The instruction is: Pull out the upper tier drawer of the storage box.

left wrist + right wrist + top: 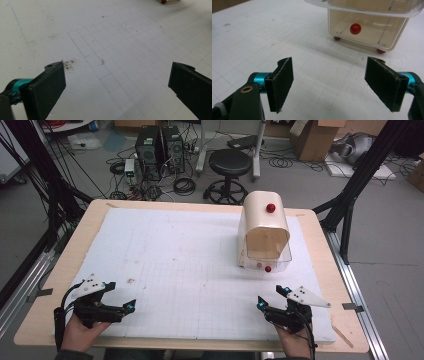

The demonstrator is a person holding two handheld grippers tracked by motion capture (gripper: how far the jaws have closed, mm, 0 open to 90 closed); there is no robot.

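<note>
Both grippers parked at the near edge of the white gridded mat point(190, 255), well apart — likely a resting stance ahead of any approach. Left gripper point(117, 296) held low at the near left corner, jaws spread wide, nothing between them; in the left gripper view, bare mat under the gap, plus a small dark smudge point(69, 64) and a faint red mark point(102, 62). Right gripper point(272, 296) held at the near right, jaws likewise spread and empty, aimed toward the cream bread box point(265, 232) ahead of it — nearest thing to it, so judged the object of the work. Box set on the far right part of the mat, apart from both grippers, cream roll-top lid partly down, clear lower front facing the person. Counted: two grippers, one box, one red knob point(270, 208) on the lid, one red ball-like knob point(355, 28) seen through the clear front, two red feet point(381, 51) visible. Beyond the table: one black stool point(230, 164), two computer towers point(160, 151).
</note>
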